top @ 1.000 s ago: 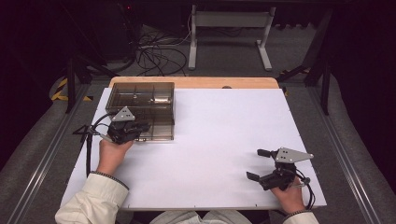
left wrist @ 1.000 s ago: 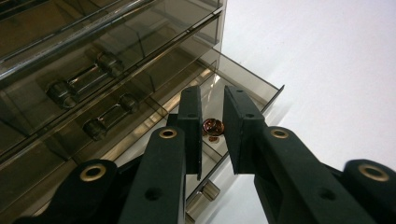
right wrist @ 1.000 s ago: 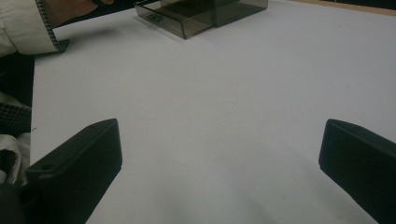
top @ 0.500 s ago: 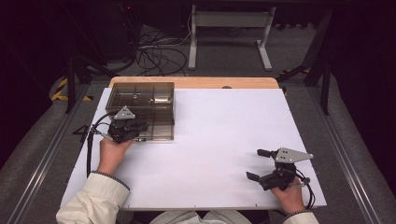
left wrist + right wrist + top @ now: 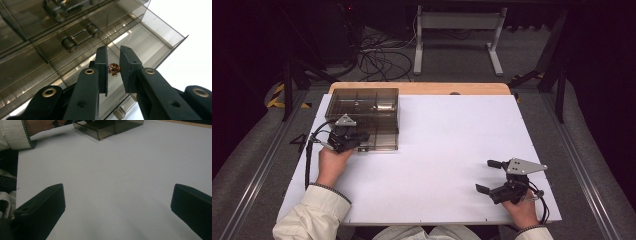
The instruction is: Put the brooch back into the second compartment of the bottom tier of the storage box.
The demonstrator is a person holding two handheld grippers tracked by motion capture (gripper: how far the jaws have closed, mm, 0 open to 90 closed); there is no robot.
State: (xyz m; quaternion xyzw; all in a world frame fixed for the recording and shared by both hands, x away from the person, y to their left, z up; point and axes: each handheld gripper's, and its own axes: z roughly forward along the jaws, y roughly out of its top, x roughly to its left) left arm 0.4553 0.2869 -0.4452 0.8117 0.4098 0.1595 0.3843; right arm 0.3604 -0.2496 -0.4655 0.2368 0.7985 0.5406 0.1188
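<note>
A smoky see-through drawer box [image 5: 362, 107] stands at the table's back left, with one drawer [image 5: 150, 42] pulled out toward the person. Over that open drawer my left gripper [image 5: 361, 136] holds its jaws nearly together, shut on a small copper-coloured metal part [image 5: 114, 68]; in its own view the left gripper [image 5: 113, 51] points down into the drawer. Round knobs [image 5: 68, 43] of other drawers show behind. My right gripper [image 5: 484, 175] rests at the front right of the white table, open wide with nothing between its jaws [image 5: 117, 195].
The white tabletop [image 5: 452, 145] stretches between both hands. The box [image 5: 100, 130] and the person's left hand [image 5: 41, 125] lie far off in the right gripper view. A wooden strip [image 5: 422, 88] edges the back; cables and a stand sit on the floor beyond.
</note>
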